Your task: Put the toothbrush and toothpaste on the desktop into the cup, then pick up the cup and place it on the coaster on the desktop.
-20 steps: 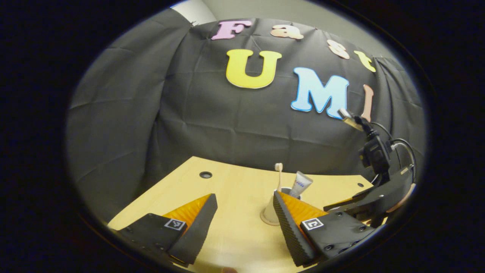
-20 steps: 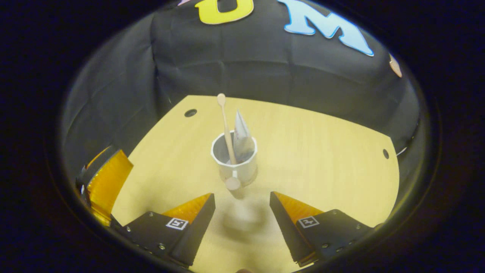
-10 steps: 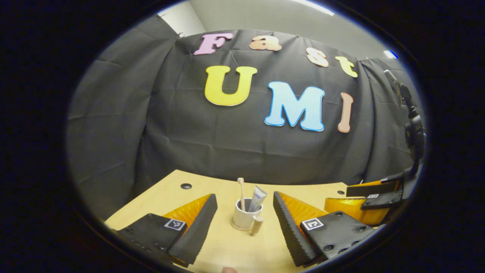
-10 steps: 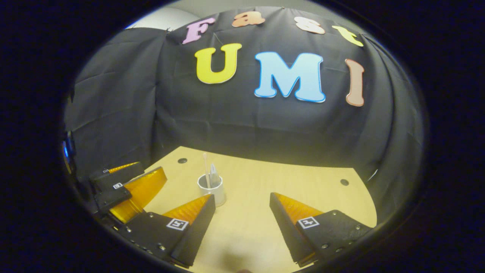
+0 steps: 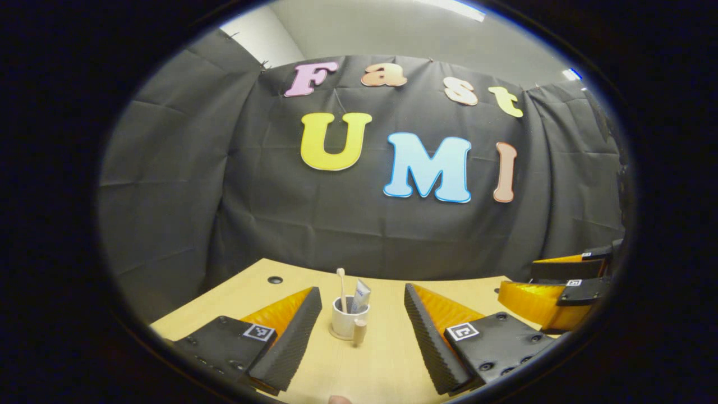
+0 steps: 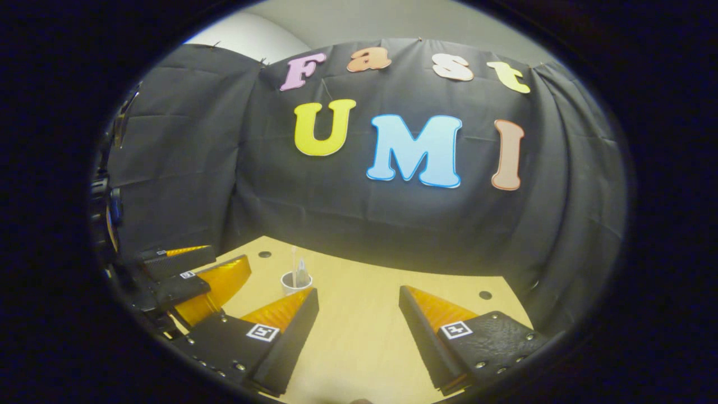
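A: Start with the biggest thing. What carries it all?

B: The desk (image 5: 387, 359), pale wood, with a small round hole (image 5: 275, 279) near its far left corner in the left gripper view. The black cloth wall (image 5: 359, 224) rises right behind it.

A: And the tongs?

B: The left tongs (image 5: 362, 328) are released, their two fingers spread wide with nothing between the pads; the cup stands farther off on the desk, seen through the gap. The right tongs (image 6: 359, 325) are released too, holding nothing, above bare desk. In the left gripper view the right tongs show at the right edge, orange and black, also spread. In the right gripper view the left tongs show at the left edge, just beside the cup.

A: Where is the cup?

B: The cup (image 5: 343, 322), white, stands upright on the coaster (image 5: 336, 335), a thin pale disc showing under its base. A wooden handle sticks out from the cup toward the camera. Neither pair of tongs touches it.

A: And the small things?

B: The toothbrush (image 5: 341, 289) stands in the cup, head up, leaning slightly left. The toothpaste (image 5: 360, 294) tube stands beside it in the cup, leaning right.
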A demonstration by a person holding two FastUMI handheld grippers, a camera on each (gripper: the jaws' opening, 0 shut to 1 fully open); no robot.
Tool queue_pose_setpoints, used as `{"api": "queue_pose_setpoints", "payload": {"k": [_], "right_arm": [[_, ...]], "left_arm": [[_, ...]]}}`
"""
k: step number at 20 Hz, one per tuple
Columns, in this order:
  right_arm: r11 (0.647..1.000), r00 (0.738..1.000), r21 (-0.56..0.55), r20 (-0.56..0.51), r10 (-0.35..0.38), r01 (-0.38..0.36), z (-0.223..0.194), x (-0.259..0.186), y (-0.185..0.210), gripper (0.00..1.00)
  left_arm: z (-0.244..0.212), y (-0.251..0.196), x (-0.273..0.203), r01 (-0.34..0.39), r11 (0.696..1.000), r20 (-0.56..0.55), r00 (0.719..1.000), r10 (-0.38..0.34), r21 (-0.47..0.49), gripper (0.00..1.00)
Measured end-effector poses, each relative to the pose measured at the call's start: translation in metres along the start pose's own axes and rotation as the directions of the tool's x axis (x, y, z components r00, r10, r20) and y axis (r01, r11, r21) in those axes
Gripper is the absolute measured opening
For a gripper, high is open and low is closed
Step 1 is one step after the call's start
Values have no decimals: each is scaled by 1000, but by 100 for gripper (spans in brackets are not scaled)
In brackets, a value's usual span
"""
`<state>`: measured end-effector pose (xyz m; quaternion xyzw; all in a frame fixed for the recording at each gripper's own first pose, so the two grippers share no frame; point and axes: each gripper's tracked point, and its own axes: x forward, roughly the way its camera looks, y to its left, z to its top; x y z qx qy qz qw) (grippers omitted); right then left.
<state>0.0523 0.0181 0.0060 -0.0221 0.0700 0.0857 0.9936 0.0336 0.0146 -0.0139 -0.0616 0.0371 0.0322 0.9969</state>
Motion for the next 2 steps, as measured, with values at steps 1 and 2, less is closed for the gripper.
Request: {"api": "queue_pose_setpoints", "payload": {"k": [1,2], "right_arm": [[1000,1000,-2,7,7,-7,0,-2,-1,88],[1000,1000,-2,10,9,-9,0,-4,-2,88]], "left_arm": [[1,-3,-1,-2,1000,4,1000,2,5,95],[4,-8,-3,0,1000,11,1000,0,12,95]]}}
